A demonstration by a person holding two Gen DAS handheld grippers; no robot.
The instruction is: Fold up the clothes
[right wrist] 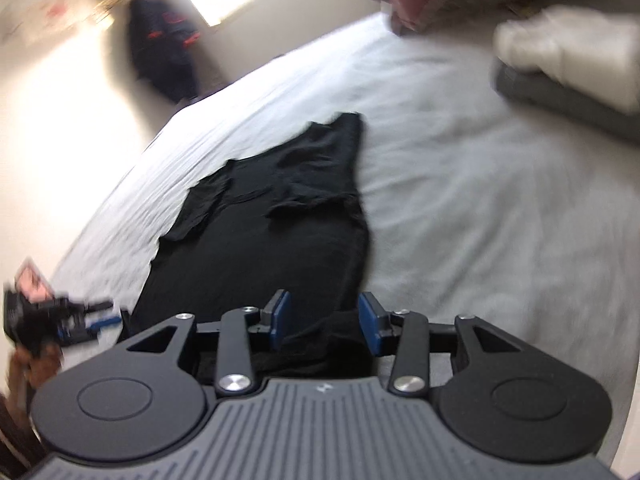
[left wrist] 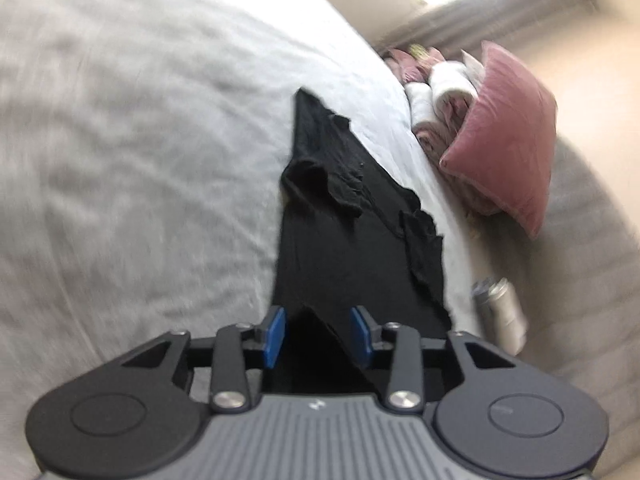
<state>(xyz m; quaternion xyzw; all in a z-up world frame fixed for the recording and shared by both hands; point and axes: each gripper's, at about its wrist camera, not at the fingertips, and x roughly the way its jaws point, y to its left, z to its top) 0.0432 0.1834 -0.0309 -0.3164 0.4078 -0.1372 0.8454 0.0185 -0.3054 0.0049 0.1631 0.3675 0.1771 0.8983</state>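
Our left gripper (left wrist: pixel 318 334) has its jaws set wide, with an edge of the black garment (left wrist: pixel 352 240) rising between the blue pads (left wrist: pixel 276 336); we cannot tell whether they grip it. Our right gripper (right wrist: pixel 326 326) is likewise wide over the garment's near edge. The garment lies stretched away across the white bed (left wrist: pixel 140 140). A pink cushion (left wrist: pixel 508 132) and rolled towels (left wrist: pixel 444 84) sit far right.
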